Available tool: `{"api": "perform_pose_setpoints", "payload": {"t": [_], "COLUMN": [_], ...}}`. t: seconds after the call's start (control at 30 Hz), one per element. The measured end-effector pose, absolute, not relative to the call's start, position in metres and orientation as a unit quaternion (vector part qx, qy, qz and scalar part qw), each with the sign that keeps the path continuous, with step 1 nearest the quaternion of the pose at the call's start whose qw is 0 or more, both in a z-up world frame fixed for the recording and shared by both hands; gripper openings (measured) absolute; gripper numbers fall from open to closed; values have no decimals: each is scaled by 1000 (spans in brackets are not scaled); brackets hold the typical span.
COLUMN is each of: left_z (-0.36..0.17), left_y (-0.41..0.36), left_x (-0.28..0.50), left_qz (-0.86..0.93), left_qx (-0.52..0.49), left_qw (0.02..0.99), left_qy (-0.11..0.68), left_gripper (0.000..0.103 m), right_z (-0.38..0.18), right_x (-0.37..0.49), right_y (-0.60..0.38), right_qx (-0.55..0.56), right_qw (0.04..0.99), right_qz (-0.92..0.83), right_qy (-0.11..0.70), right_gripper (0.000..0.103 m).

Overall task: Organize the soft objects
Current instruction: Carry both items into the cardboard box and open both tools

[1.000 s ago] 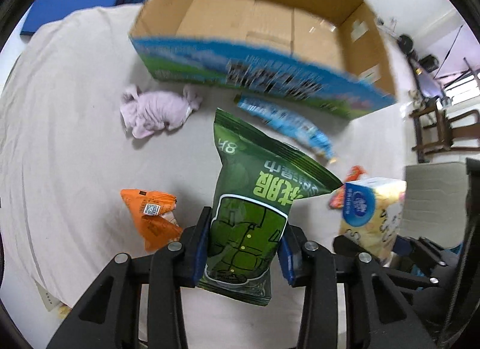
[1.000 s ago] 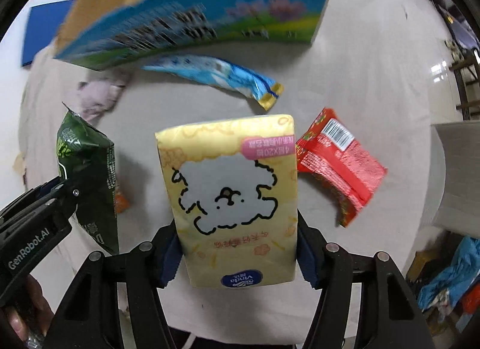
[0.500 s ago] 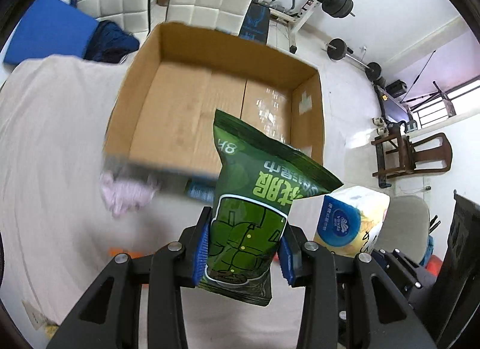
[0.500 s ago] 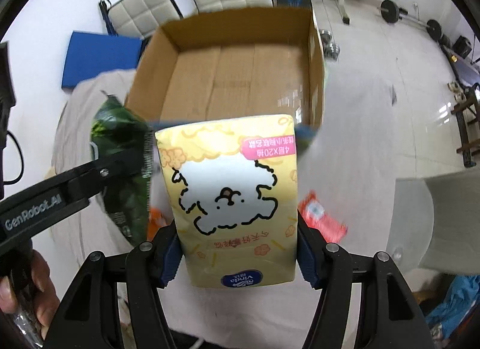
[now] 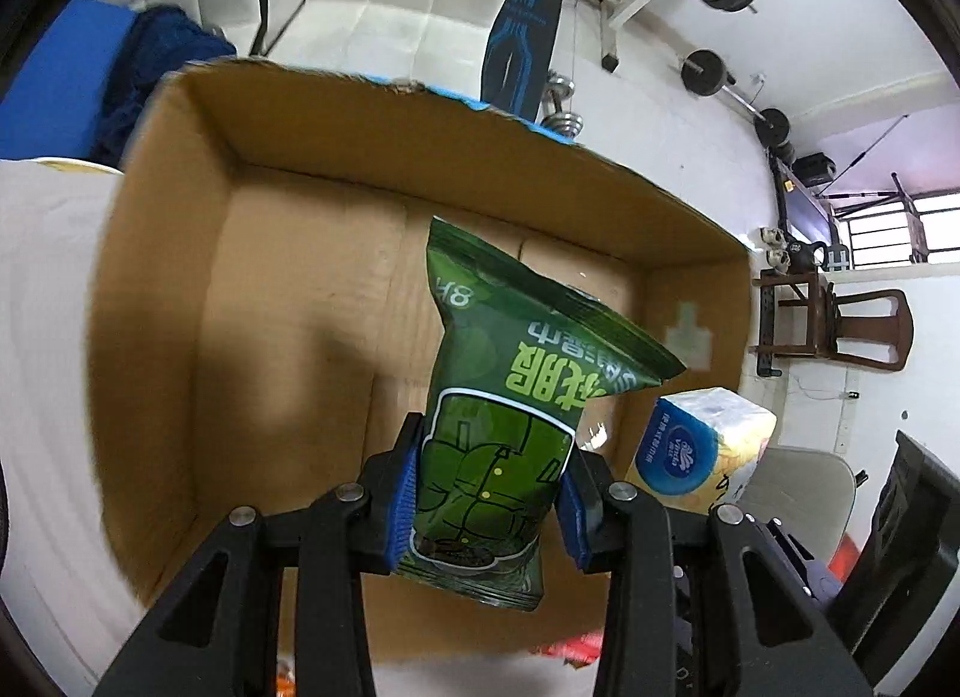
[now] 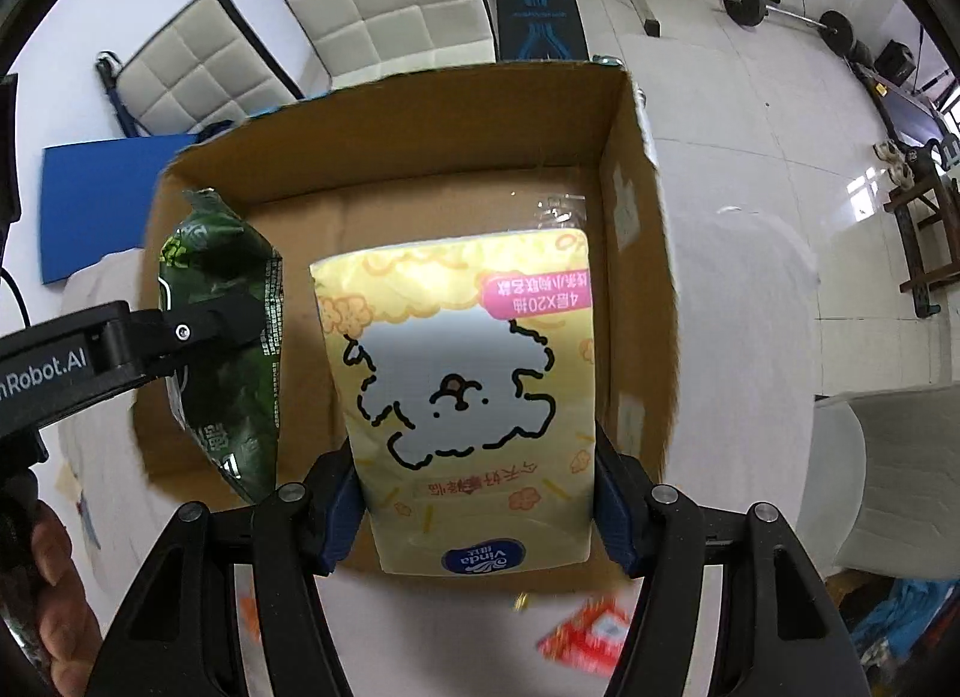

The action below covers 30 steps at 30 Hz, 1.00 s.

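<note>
Left wrist view: left claw (image 5: 487,508) clamped on green snack bag (image 5: 510,421), right claw (image 6: 474,508) clamped on yellow tissue pack (image 6: 465,379), both suspended side by side above open cardboard box (image 5: 180,337), evidently positioned for drop-in.

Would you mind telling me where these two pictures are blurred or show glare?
Left wrist view: the green snack bag is sharp, but the cardboard box is smeared along its left wall. Right wrist view: glare washes out the dog drawing on the tissue pack, and the red packet below is blurred.
</note>
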<state>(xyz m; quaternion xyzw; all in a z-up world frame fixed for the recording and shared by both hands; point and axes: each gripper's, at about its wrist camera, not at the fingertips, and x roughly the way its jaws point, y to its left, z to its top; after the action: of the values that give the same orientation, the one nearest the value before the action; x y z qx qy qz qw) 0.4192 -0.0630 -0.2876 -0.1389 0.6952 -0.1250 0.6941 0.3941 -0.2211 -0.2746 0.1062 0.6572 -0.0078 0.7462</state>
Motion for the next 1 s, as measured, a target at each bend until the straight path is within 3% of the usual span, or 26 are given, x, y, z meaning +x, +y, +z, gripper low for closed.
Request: {"api": "perform_pose_setpoints", "payload": {"t": [0.53,0.83,1.0], "left_z": [-356,-325,-287], "left_y": [-83,-82,-78], "left_x": [457,437,413], "left_qz": [-146,-147,-147], "left_qx": [-172,-127,-86], "left_qw": [613,630,661], "left_qy": [757,752,731], "left_gripper": [39,56,71], "right_z": [-338,-338,-325], "right_x": [442,431,411], "right_y": [-210,-211,-208], "right_qx": [70,61,55], "right_qw": [727,728,730], "right_qz": [-4,-10,-15], "right_qy": [683,682,681], "right_gripper": [67,68,68]}}
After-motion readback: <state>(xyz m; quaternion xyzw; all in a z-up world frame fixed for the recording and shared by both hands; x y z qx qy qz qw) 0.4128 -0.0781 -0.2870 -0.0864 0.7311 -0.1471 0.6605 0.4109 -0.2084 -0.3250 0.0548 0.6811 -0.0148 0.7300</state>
